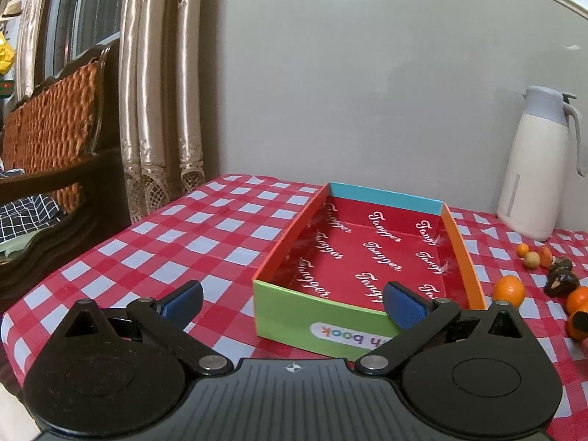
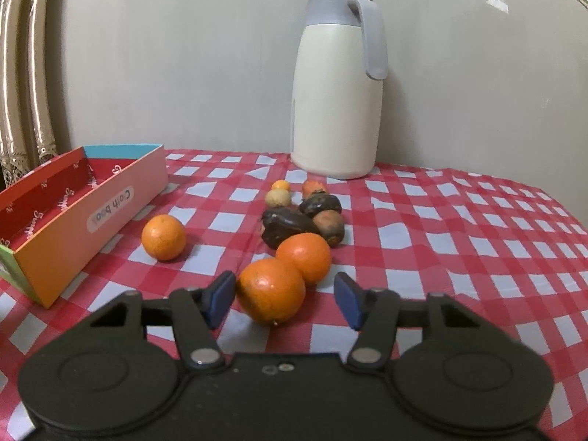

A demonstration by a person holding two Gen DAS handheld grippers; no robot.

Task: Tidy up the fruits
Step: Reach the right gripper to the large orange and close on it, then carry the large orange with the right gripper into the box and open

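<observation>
Presently we hold the right gripper around the nearest orange; its left pad sits at or just beside the fruit's side while the right pad stands clear, so nothing is clamped yet. We judge this placement suits a side grasp before lifting. A second orange touches the first at 1 o'clock, which could be nudged. A lone orange lies at 10 o'clock, beside the box. Dark fruits and small round ones cluster toward 12 o'clock, before the white jug. We keep the left gripper spread wide, holding nothing, over the box's near wall, seemingly to steady it. The box's red floor shows no fruit.
</observation>
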